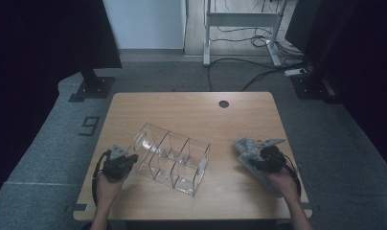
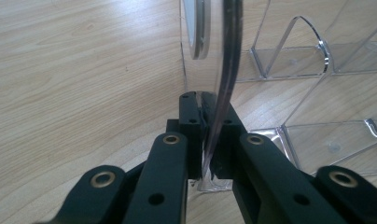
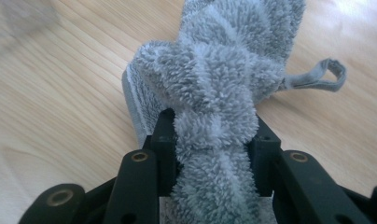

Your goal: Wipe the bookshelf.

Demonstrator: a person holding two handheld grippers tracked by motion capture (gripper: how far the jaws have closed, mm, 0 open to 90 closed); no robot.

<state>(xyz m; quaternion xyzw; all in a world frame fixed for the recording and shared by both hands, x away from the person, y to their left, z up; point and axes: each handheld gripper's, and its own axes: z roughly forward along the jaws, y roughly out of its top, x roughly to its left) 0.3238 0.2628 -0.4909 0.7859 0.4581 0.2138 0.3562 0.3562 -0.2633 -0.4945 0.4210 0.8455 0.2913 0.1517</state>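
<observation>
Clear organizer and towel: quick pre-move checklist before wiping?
1. Left tongs clamped on the clear organizer wall: ok.
2. Right tongs closed on the grey towel: ok, pile bunched between the jaws.
3. Organizer flat on the table: not ok, it sits tilted.
4. Towel clear of the organizer: ok, apart in the high view.
5. Dirt inside the compartments: cannot tell.

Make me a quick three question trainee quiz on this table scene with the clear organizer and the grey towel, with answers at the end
1. True or false: the left gripper is clamped on a wall of the clear organizer.
2. What does the right gripper hold: A a sponge, B the grey towel, C a cable?
3. What does the organizer rest on?

Key: 1 true. 2 B. 3 The wooden table.
</observation>
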